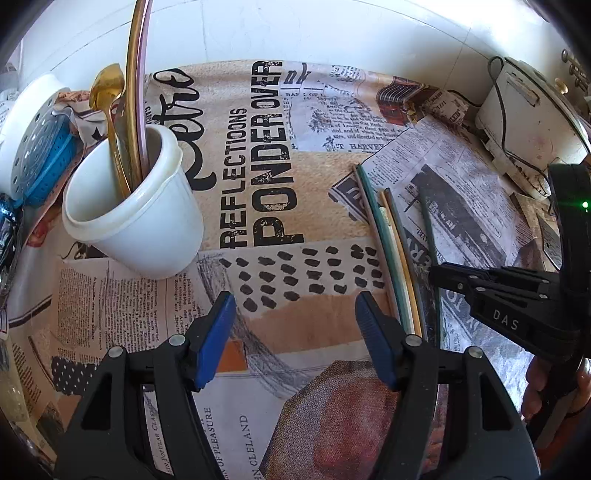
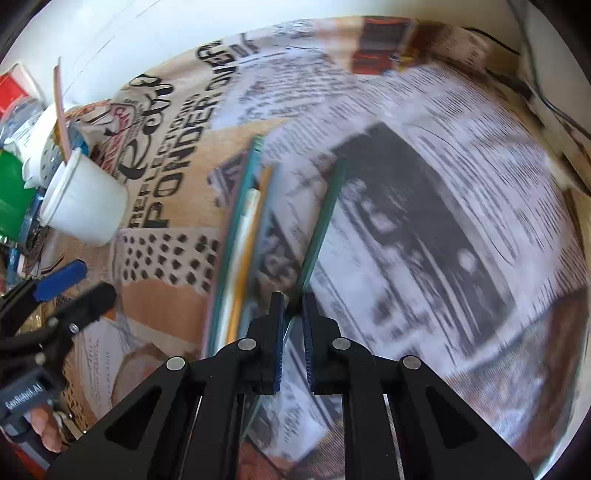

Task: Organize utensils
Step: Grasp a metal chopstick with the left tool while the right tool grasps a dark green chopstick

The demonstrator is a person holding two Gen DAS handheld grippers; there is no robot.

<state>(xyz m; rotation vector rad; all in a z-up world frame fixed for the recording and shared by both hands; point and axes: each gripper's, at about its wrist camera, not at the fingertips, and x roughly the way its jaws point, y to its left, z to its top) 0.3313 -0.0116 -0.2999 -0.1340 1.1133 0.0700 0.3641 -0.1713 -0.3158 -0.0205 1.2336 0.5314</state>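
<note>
Both views are bright with soft, even daylight; shadows are faint. The white wall (image 1: 295,29) behind the table is washed out to near glare. The left wrist view is sharp throughout, the print on the tablecloth (image 1: 258,155) readable. The right wrist view is smeared by motion blur across the tablecloth and sticks (image 2: 240,229), while its tool (image 2: 293,306) stays crisp. Fisheye bending curves the table's edges, and dark vignetting fills the corners.

Cup (image 1: 136,218) left of chopsticks (image 1: 391,251) on tablecloth (image 1: 295,192)
</note>
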